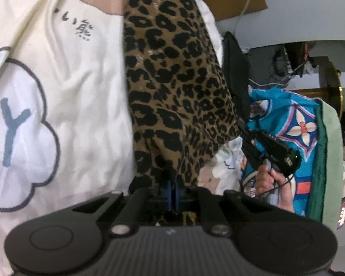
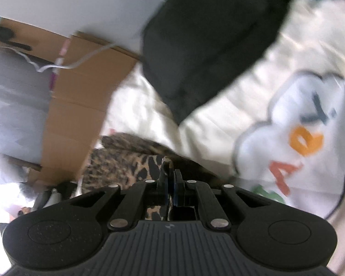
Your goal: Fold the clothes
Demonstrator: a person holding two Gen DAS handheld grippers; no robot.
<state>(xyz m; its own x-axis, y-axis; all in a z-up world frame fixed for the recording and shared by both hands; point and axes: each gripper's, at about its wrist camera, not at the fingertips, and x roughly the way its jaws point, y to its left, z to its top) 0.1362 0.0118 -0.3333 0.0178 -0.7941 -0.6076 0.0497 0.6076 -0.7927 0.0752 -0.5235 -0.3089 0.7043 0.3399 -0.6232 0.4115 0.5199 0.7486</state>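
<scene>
Both grippers are clamped on a leopard garment (image 1: 172,80). The left gripper (image 1: 173,187) pinches an edge, with the cloth stretching ahead over a cream sheet (image 1: 76,73). The right gripper (image 2: 170,177) pinches another edge, the garment just ahead and left. This looks like mid-fold; next, probably carry both held edges across together and lay them flat.

A brown cardboard box (image 2: 80,96) with a white cable (image 2: 80,62) across it.
</scene>
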